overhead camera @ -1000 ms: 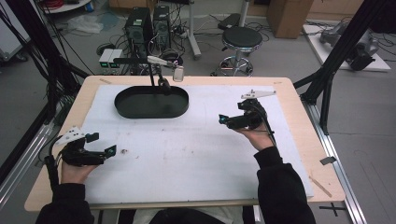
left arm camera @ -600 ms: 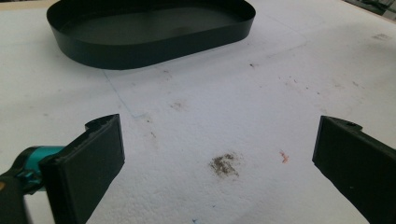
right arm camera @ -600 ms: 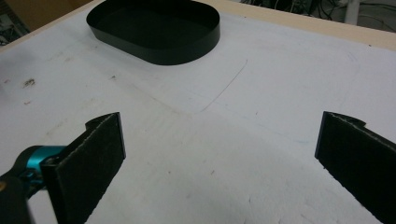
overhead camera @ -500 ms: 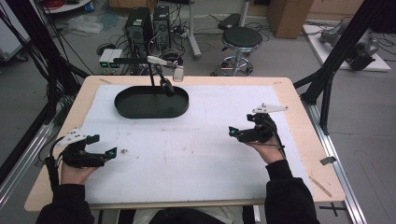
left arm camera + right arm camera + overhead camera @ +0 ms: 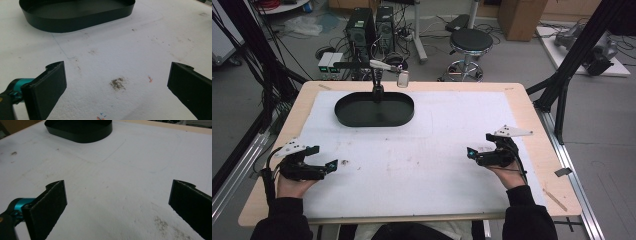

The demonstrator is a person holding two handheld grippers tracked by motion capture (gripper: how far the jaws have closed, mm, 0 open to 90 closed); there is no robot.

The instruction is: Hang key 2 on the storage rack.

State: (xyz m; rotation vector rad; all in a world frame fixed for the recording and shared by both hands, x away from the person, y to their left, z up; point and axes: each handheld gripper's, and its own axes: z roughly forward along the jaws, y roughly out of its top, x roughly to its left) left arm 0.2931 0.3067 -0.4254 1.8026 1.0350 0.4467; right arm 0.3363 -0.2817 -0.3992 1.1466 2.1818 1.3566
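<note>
The black oval tray sits empty in the upper left of the high view, well apart from the left gripper and right gripper (both jaws spread, holding nothing), which rest low, seemingly idle.

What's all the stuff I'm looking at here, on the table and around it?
tray: 1, black, oval, empty, far left part of the sheet
sheet: 1, white, stained, covers most of the table
table: 1, pale wood, centre
stand: 1, black with a small camera, behind the tray
stool: 1, black seat, floor beyond the table
computers: 2, black, floor beyond the table
box: 1, brown, floor at the far right
left claw: 1, black, open, near left of the sheet
right claw: 1, black, open, near right of the sheet
sleeves: 2, black, bottom edge
</note>
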